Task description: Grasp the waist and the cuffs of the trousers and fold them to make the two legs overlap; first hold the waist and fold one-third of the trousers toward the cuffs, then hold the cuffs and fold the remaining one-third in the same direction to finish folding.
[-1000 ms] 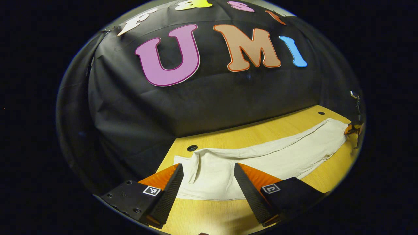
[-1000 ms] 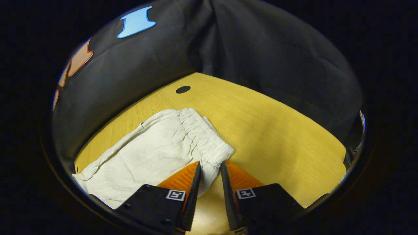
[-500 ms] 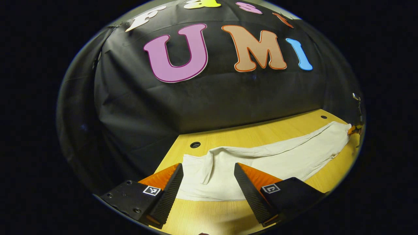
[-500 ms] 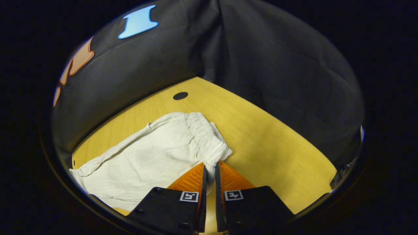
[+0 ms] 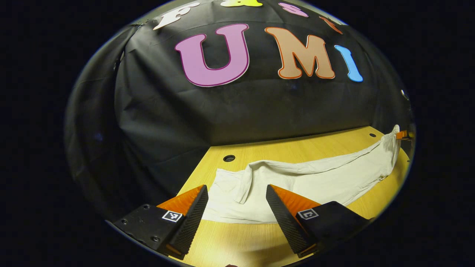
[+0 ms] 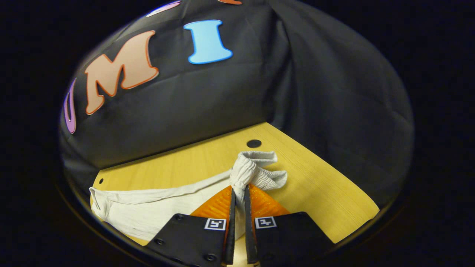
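Observation:
Cream trousers (image 5: 315,178) lie stretched across the yellow wooden table (image 5: 297,148). In the left gripper view the cuff end (image 5: 232,193) lies flat between and just beyond my left gripper's (image 5: 236,196) fingers, which stand open above the cloth. In the right gripper view my right gripper (image 6: 237,193) is shut on the elastic waist (image 6: 252,172), which bunches up and lifts off the table. The legs (image 6: 148,207) trail away to the left. Far off in the left gripper view, the right gripper (image 5: 402,135) holds the raised waist (image 5: 391,142).
Black cloth walls close the table's far side and right side. Round holes sit in the tabletop near the cuff end (image 5: 229,158), by the waist (image 6: 254,143) and at the far left corner (image 6: 101,181). Bare wood lies to the right of the waist (image 6: 326,200).
My right gripper closed on the waist and raised it, bunching the cloth. The left gripper stayed open and drew back slightly from the cuffs.

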A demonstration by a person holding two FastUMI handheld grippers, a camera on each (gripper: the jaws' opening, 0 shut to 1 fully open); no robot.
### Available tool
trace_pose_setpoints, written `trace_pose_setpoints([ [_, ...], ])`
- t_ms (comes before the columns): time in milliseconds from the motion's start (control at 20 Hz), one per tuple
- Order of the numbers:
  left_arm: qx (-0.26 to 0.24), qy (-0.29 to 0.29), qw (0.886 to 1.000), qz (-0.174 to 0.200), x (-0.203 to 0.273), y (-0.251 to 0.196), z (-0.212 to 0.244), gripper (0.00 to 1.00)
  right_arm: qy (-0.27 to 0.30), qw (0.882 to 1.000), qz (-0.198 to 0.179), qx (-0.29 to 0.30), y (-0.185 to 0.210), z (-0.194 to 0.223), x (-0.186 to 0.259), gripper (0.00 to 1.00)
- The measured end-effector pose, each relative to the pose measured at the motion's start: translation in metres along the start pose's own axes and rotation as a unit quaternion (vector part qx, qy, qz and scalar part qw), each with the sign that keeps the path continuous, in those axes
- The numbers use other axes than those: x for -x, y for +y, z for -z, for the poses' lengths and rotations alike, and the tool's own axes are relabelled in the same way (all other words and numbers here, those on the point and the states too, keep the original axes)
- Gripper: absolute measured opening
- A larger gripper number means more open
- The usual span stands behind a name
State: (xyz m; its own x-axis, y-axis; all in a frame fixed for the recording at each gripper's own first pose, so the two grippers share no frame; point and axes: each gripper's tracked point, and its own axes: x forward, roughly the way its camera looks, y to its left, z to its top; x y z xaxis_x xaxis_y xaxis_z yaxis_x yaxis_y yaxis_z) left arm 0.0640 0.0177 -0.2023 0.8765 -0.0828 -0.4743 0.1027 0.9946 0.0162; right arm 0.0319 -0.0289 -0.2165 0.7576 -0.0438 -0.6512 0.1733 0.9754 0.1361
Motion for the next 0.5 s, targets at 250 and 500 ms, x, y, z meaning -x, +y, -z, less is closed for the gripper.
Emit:
trace_pose_setpoints([
  [250,0.002,0.002,1.000,-0.018,0.003,0.018,0.004,0.96,-0.036,0.996,-0.059,0.051,0.006,-0.026,0.038,0.14],
  [500,0.012,0.003,1.000,-0.025,0.009,0.031,0.009,0.96,-0.045,0.991,-0.110,0.068,0.015,-0.035,0.050,0.14],
])
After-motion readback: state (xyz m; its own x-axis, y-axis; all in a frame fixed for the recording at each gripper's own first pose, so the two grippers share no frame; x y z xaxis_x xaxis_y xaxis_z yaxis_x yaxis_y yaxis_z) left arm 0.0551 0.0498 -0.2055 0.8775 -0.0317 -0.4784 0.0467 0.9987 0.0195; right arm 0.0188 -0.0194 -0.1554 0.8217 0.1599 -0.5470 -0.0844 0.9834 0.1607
